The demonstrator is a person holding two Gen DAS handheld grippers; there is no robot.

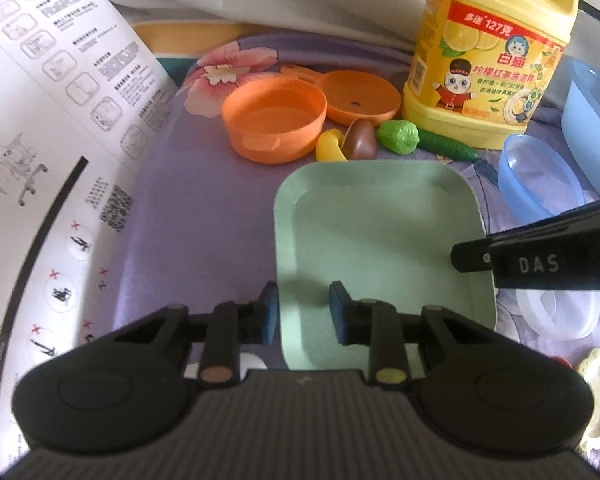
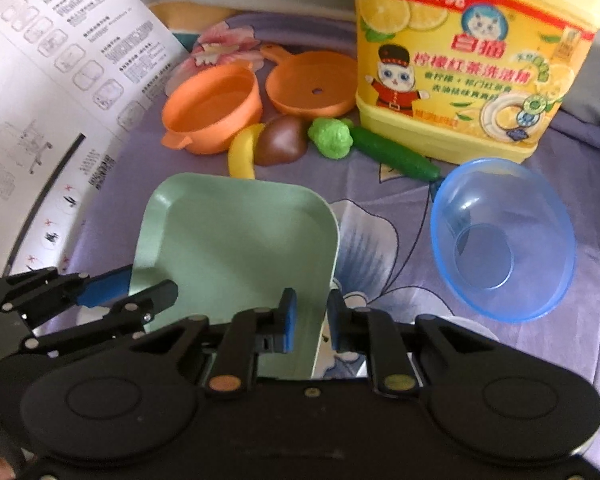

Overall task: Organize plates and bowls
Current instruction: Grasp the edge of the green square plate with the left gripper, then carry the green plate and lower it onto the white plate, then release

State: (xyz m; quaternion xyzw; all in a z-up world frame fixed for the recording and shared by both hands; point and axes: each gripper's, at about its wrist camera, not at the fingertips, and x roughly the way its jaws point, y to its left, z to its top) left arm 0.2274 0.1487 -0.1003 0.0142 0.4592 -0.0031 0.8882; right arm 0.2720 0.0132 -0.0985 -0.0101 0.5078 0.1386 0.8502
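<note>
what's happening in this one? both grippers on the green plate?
Yes. A person with two handheld grippers is working the square green plate on the purple floral cloth. The right gripper is clamped on the plate's right rim. The left gripper straddles its left rim, one finger under the edge and one above; whether the pads press yet is unclear. The blue bowl sits untouched to the right; the orange bowl, toy food and detergent jug sit behind.

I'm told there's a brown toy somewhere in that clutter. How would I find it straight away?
Start at the big yellow detergent jug. Along its foot lies a row of toy foods; follow it left past the dark green cucumber and the bumpy light-green piece. The brown toy comes next, a smooth, glossy egg-like lump against the yellow banana.
</note>
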